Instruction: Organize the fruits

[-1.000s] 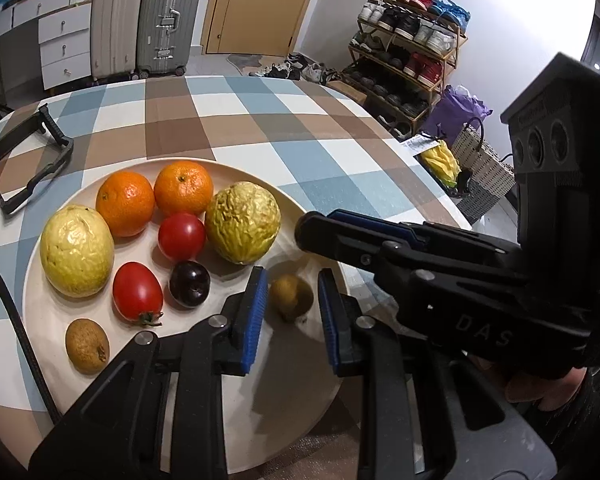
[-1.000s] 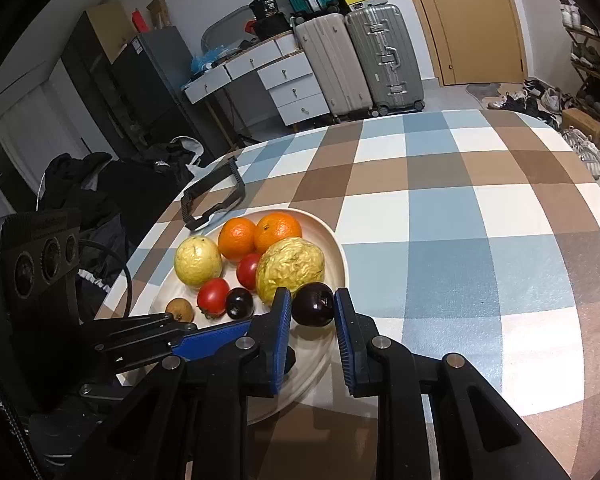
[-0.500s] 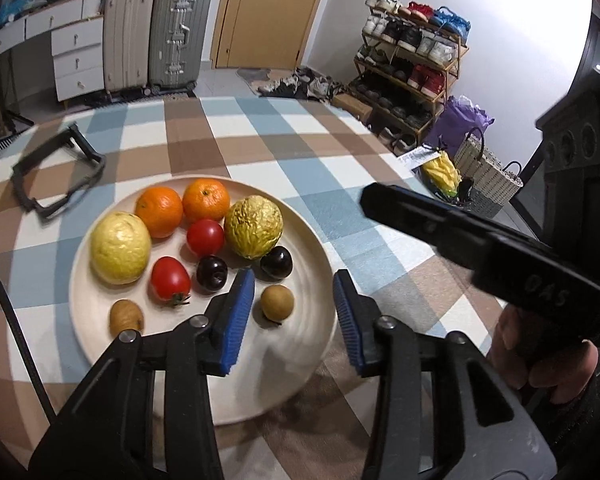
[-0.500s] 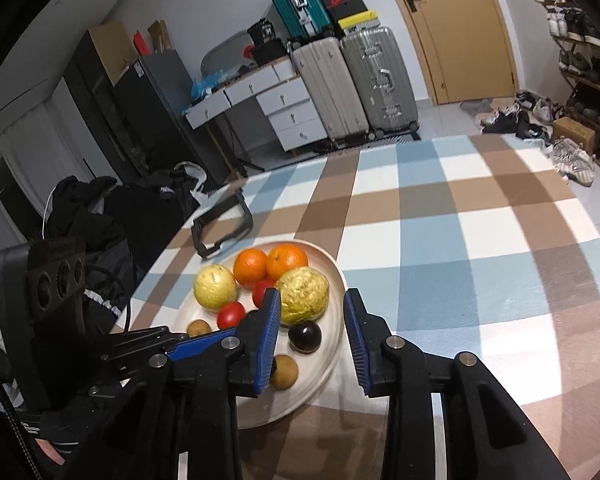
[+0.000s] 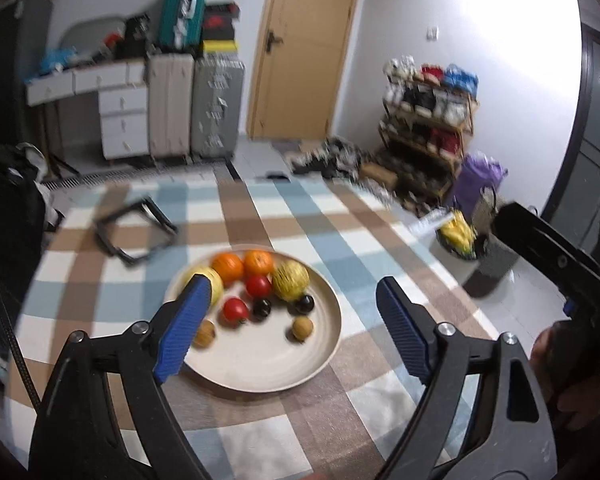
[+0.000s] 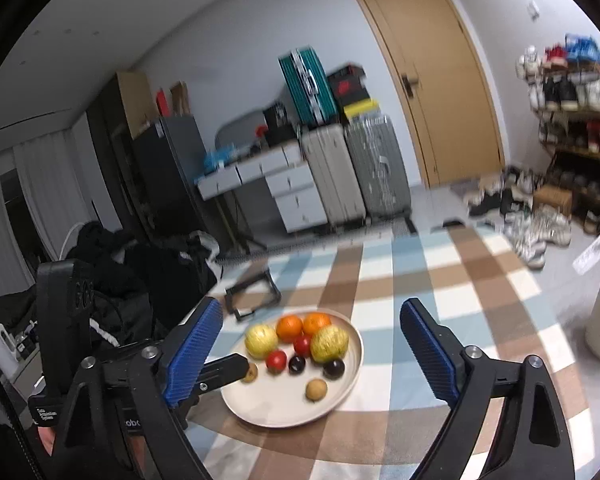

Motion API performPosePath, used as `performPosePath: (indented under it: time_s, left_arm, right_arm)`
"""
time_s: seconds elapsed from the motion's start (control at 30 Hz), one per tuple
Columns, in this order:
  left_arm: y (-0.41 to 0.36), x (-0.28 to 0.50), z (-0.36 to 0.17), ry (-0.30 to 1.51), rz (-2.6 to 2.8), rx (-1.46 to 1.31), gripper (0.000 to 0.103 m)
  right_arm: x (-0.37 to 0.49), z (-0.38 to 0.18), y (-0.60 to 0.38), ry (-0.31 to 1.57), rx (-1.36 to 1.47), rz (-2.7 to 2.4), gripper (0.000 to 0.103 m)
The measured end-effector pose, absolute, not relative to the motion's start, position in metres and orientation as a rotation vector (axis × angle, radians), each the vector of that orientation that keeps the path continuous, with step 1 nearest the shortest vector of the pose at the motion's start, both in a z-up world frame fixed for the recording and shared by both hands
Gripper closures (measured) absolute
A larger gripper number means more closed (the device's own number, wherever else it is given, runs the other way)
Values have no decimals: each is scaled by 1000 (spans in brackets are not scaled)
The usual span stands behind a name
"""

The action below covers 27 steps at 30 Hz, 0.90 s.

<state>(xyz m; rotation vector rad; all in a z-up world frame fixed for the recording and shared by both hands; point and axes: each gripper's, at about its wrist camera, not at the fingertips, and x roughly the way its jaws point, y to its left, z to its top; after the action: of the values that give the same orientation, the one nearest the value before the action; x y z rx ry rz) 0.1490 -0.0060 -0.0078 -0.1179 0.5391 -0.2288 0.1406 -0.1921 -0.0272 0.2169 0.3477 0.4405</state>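
Both my left tongs (image 5: 290, 322) and right tongs (image 6: 312, 354) stood wide open, holding nothing, above the tabletop (image 5: 340, 220). All fruit lay on the plate (image 5: 260, 376), grouped toward twelve o'clock. I judged a slow, clear withdrawal best.

A table covered by a checked cloth (image 5: 324, 216) in blue, brown and white carries a round beige plate (image 5: 260, 372), ahead of and below the claw. A black rectangular frame (image 5: 134, 232) lies flat on the cloth, beyond the plate and to the left.
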Motion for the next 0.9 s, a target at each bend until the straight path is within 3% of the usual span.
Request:
performPosePath:
  time_s: [0.07,0.17,0.53,0.9]
  left_arm:
    - [-1,136,2,477,-197,-112,15]
    - [5,110,18,369,-138,-78,0]
    - [16,37,45,196,-91,-20,0]
    - [35,18,27,202,-58,-62,0]
  right_arm:
    - [127,-20,-191,307,213,430,2]
    - [106,-8,-187,251,190,416,1]
    - [52,12,-169,122,89,354,0]
    - [27,-4,-168,61,24,286,0]
